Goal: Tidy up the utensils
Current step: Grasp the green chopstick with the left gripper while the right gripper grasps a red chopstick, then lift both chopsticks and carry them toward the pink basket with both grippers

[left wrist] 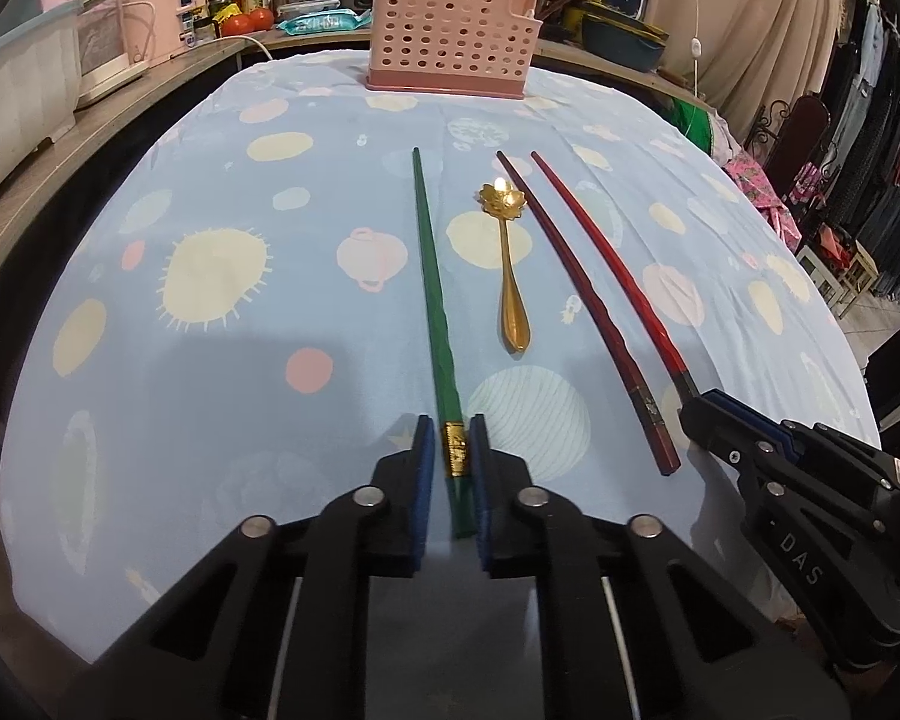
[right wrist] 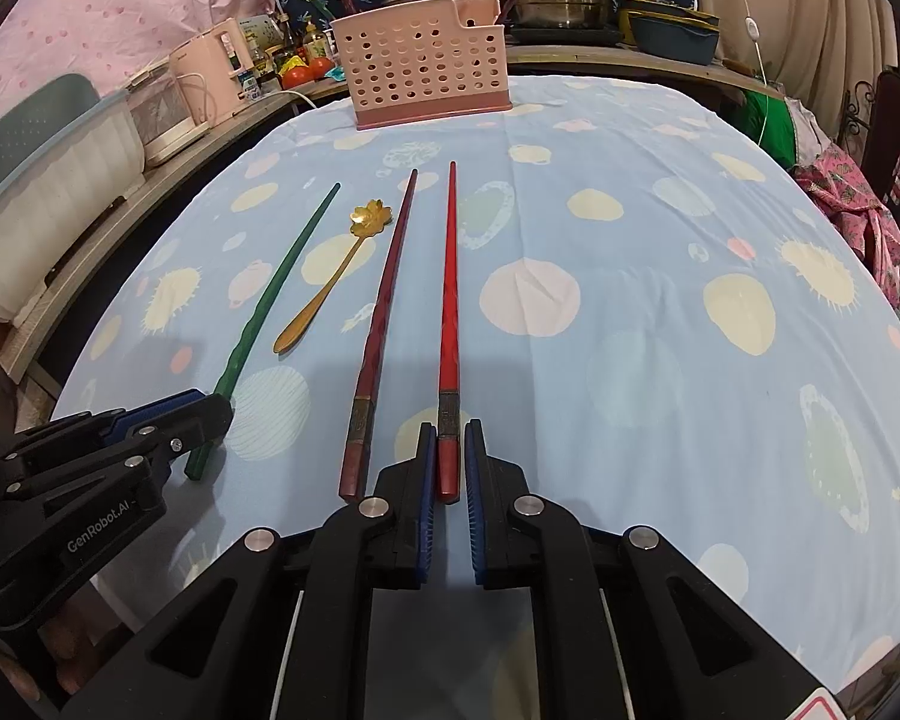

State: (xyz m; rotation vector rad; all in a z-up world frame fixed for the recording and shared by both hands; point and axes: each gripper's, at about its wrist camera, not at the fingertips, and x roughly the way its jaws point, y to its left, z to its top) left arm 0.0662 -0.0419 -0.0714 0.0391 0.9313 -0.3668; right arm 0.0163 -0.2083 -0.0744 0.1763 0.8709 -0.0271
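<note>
Green plastic chopstick (left wrist: 435,300): my left gripper (left wrist: 453,429) clamps its handle end. Bright red plastic chopstick (right wrist: 449,300): my right gripper (right wrist: 450,435) clamps it.

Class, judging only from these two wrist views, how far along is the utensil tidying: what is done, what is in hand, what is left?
Done: nothing visibly; no utensil from the table shows in the pink holder.

In hand: left gripper is shut on the green chopstick, right gripper on the bright red chopstick; both chopsticks lie on the cloth.

Left: dark red chopstick and gold spoon lie untouched.

Cluttered shelf (left wrist: 150,81), clothes rack (left wrist: 870,180) beside.
</note>
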